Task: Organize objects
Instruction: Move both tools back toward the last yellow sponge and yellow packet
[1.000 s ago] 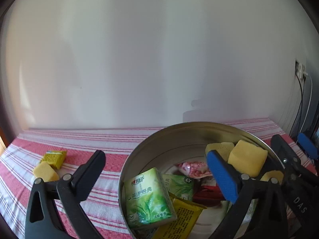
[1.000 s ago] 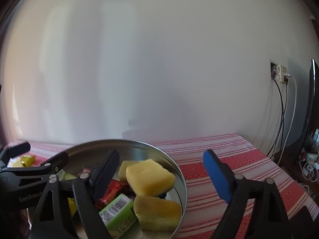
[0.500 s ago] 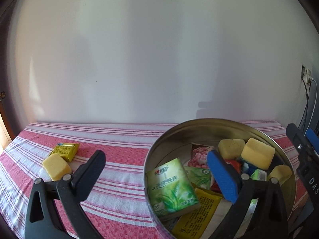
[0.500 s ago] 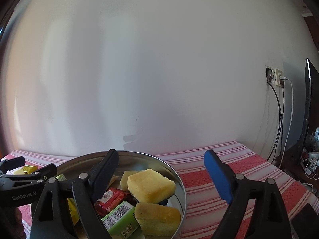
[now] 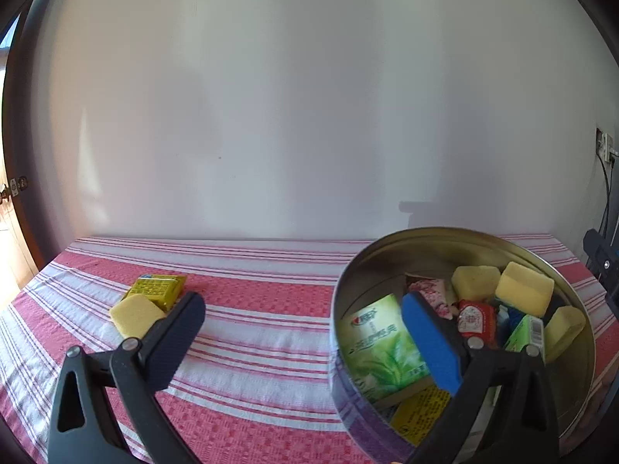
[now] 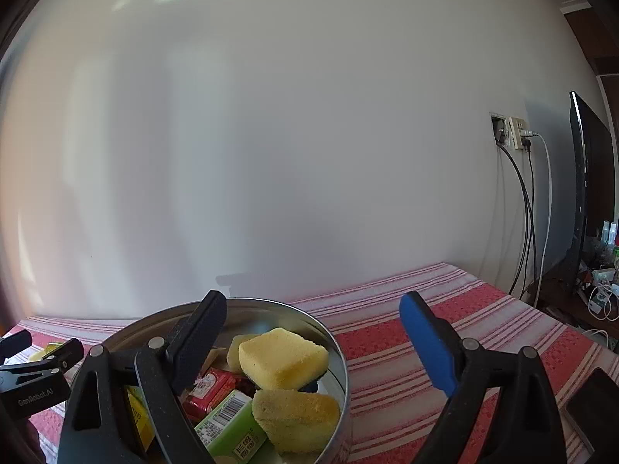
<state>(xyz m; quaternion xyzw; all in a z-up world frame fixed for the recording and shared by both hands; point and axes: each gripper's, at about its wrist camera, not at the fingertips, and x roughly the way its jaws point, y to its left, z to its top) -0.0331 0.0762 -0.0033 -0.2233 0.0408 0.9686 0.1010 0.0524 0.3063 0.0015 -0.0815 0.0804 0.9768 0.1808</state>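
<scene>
Your left gripper stands spread and empty; the right gripper, just opening wider, holds nothing. The loose yellow sponge lies on the striped cloth beside a yellow packet, well apart from the tin. It looks light and soft, so pinch across its flat sides.

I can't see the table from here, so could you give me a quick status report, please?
Left gripper open, empty; right gripper open, empty, jaws just widened. Yellow sponge and yellow packet outside the tin. Path clear.
</scene>
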